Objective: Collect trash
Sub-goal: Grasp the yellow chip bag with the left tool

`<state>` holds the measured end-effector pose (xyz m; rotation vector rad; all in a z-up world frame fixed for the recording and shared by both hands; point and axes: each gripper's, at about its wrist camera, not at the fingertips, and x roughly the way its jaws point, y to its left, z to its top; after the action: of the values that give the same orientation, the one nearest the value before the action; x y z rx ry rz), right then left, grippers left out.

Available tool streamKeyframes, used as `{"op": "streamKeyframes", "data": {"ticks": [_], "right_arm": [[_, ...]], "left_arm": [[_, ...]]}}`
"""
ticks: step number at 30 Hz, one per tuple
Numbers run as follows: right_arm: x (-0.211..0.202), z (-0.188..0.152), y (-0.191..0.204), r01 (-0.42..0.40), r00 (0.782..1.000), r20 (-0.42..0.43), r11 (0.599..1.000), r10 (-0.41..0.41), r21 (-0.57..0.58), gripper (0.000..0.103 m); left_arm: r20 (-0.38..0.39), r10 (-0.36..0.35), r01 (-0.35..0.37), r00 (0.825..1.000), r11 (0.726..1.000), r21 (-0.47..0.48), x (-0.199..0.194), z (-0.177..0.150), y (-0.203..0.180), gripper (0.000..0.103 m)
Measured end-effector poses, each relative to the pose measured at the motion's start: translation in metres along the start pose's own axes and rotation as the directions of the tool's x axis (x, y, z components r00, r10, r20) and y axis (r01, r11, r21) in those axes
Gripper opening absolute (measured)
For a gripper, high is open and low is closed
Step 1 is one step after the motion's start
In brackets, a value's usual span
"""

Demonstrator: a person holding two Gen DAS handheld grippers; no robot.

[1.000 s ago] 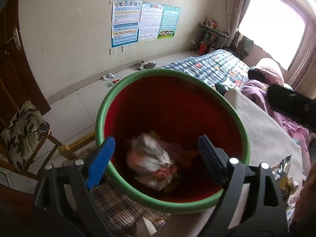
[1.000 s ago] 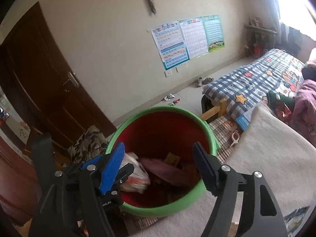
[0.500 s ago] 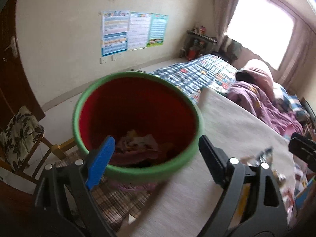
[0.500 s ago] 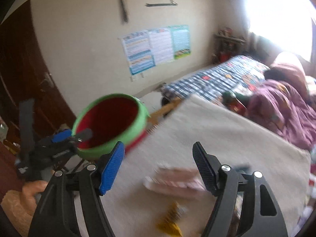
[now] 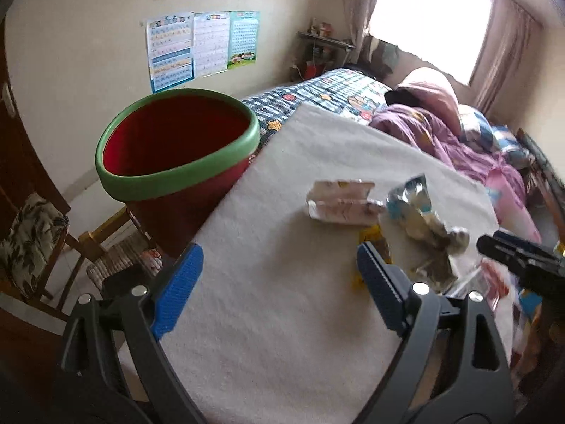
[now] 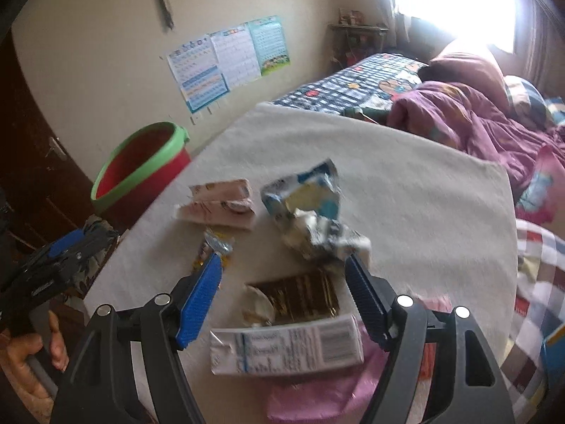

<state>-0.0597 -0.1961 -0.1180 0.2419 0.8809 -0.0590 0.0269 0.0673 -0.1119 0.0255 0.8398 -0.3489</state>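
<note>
Right wrist view: right tool [image 6: 282,289] open, empty, over gold wrapper [image 6: 303,298] on worktop [image 6: 406,205]. Left tool [image 5: 279,282] open, empty. Step: next pickup. Next: lower, close, carry to far-left bin [image 6: 137,162].

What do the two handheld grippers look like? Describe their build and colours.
Both match. The left gripper and the right gripper each have black angular plastic arms with silver screw heads, ending in ribbed blue finger pads. No cables or sleeves show.

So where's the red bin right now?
The red bin stands off the far-left edge of the white mat, upper left in both wrist views, before the postered wall.
</note>
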Motion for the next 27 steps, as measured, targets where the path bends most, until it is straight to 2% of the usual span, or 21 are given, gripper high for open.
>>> {"op": "streamKeyframes", "data": {"ticks": [2,5,6,7,9,11,15,18,24,26,27], "right_arm": [[-0.002,-0.005,-0.005,0.023,1.0,0.014,1.0,-0.024,0.018,0.07],[-0.004,-0.015,-0.017,0.1,0.994,0.033,0.993,-0.103,0.065,0.07],[-0.002,-0.016,-0.021,0.099,0.995,0.019,0.991,-0.101,0.088,0.07],[-0.001,-0.018,-0.026,0.093,0.996,0.002,0.989,-0.094,0.115,0.07],[-0.005,-0.022,-0.032,0.112,0.994,-0.008,0.984,-0.112,0.141,0.07],[-0.011,-0.024,-0.037,0.125,0.992,-0.005,0.981,-0.126,0.15,0.07],[-0.022,-0.019,-0.042,0.132,0.991,0.009,0.981,-0.135,0.144,0.07],[-0.025,-0.01,-0.044,0.109,0.993,0.031,0.985,-0.114,0.131,0.07],[-0.007,0.022,-0.051,0.019,0.998,0.055,1.0,-0.021,0.023,0.07],[0.002,0.027,-0.054,-0.009,0.999,0.05,1.0,0.01,-0.018,0.07],[0.009,0.03,-0.059,-0.03,0.999,0.021,0.999,0.031,-0.027,0.07]], "left_arm": [[-0.001,-0.02,0.02,1.0,0.999,0.029,0.008,-0.003,-0.002,0.086],[-0.006,-0.043,0.043,0.999,0.996,0.073,0.025,-0.007,-0.012,0.086],[-0.032,-0.049,0.051,0.998,0.996,0.077,0.031,-0.008,-0.015,0.086],[-0.064,-0.084,0.089,0.994,0.994,0.071,0.037,-0.007,-0.017,0.086],[-0.068,-0.11,0.116,0.992,0.989,0.092,0.037,-0.01,-0.023,0.086],[-0.078,-0.101,0.111,0.992,0.986,0.127,0.041,-0.01,-0.032,0.086],[-0.094,-0.128,0.139,0.987,0.983,0.12,0.041,-0.01,-0.045,0.086],[-0.08,-0.126,0.136,0.989,0.981,0.135,0.036,-0.007,-0.053,0.086],[-0.063,-0.14,0.144,0.988,0.988,0.056,0.038,-0.01,-0.064,0.086],[-0.042,-0.097,0.099,0.994,0.995,0.028,0.042,-0.015,-0.069,0.086],[-0.059,-0.066,0.065,0.996,0.998,-0.01,0.045,-0.018,-0.071,0.086]]}}
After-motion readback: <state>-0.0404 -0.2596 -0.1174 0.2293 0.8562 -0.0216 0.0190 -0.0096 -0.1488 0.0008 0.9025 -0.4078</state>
